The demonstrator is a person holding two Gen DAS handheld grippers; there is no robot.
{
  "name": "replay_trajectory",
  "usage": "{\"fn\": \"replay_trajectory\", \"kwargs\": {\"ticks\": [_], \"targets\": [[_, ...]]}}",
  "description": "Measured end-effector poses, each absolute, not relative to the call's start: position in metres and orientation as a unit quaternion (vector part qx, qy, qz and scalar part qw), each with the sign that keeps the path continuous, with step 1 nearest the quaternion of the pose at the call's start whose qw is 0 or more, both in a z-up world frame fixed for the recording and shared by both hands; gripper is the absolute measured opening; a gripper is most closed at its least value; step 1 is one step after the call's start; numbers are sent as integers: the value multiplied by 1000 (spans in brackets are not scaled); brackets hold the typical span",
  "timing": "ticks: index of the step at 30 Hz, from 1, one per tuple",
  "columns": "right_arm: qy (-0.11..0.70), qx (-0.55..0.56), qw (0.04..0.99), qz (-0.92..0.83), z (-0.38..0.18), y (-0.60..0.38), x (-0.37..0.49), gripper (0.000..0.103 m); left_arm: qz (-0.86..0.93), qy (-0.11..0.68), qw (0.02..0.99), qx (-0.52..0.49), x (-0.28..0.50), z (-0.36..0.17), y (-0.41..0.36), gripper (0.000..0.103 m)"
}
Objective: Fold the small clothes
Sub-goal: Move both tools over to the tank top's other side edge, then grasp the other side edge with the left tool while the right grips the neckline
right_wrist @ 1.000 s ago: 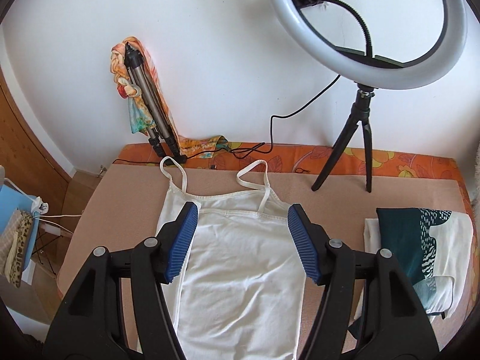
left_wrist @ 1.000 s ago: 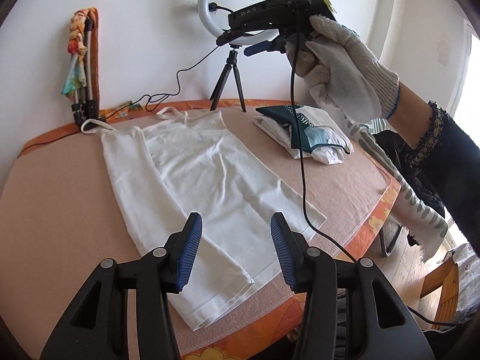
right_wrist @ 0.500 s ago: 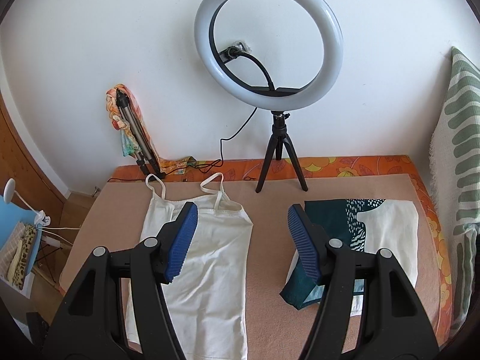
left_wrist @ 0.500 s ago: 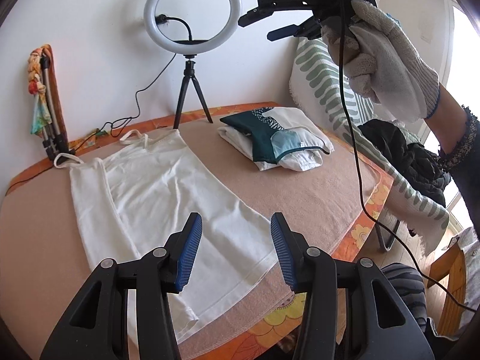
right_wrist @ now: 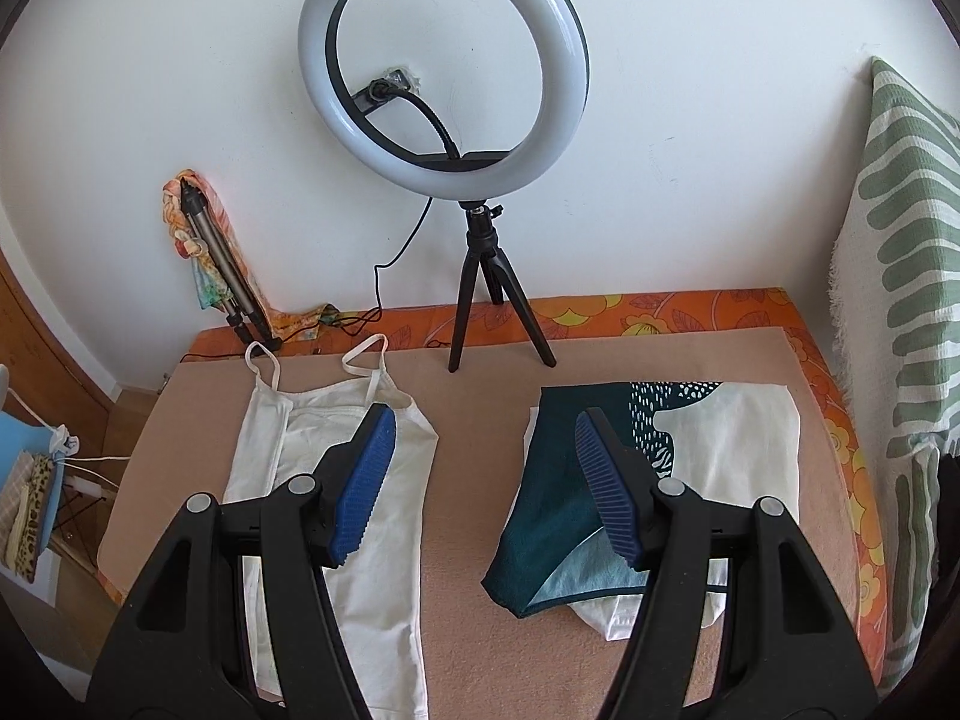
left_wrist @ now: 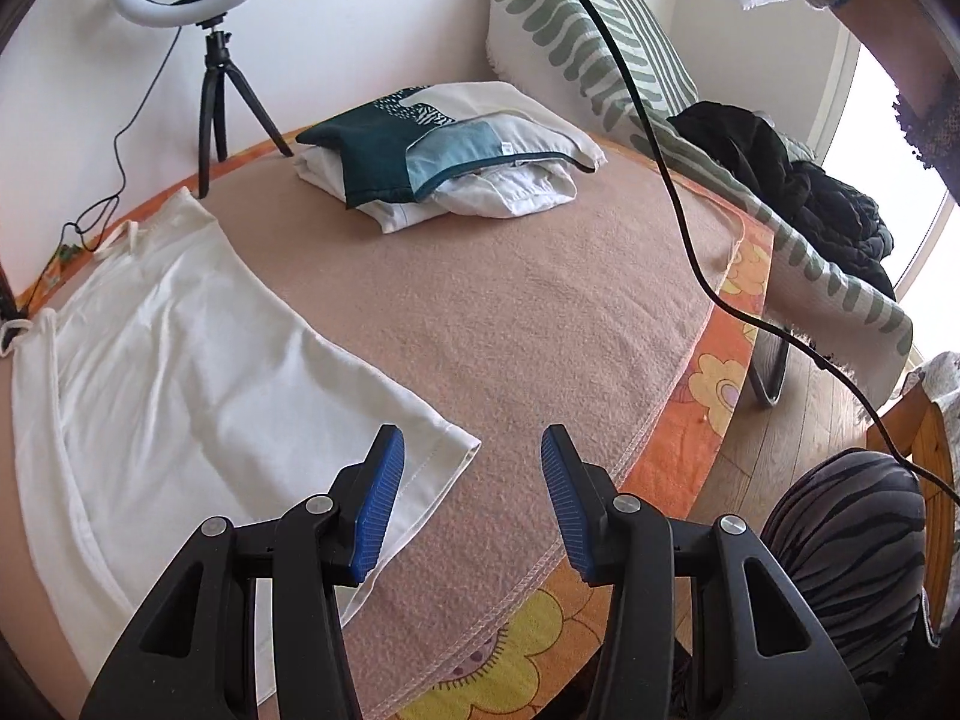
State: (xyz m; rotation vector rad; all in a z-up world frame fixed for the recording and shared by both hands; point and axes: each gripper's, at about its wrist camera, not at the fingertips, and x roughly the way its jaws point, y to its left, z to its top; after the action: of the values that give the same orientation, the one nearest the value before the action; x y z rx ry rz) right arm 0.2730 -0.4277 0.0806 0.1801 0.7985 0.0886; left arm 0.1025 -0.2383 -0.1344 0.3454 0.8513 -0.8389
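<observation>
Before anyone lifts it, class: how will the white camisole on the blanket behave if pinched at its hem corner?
The white camisole is thin and lies creased, so it will probably drape limply. It looks light. Its narrow straps will likely dangle. The open left tool hovers near that hem.

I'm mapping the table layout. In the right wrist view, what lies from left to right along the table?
Folded tripod wrapped in a colourful cloth → white camisole → ring light on its tripod → stack of folded clothes → green-striped cloth.
</observation>
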Motion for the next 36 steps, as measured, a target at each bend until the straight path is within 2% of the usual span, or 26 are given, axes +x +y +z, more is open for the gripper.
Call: {"fn": "replay_trajectory", "kwargs": {"ticks": [6,12,17,18,20,23,28,36], "targets": [[417,112,900,64,32,-423,308,66,-374,399,813,201,102,-152,-247,46],[447,114,883,90,-10,-401,346,65,-353,418,818,179,118,-163,-243,46],[468,92,871,115,-39,-374,375,65,-354,404,825,177,118,-165,-240,45],[474,87,868,119,-46,-368,381,65,-354,403,826,172,118,-165,-239,44],[487,72,861,126,-60,-356,393,66,-355,401,829,163,121,-165,-236,29],[504,56,852,130,-85,-341,409,65,-356,405,831,136,129,-164,-228,13],[525,39,841,124,-117,-325,431,65,-372,416,826,76,136,-161,-215,7],[532,27,838,123,-143,-310,459,65,-382,417,825,3,142,-146,-199,6]]}}
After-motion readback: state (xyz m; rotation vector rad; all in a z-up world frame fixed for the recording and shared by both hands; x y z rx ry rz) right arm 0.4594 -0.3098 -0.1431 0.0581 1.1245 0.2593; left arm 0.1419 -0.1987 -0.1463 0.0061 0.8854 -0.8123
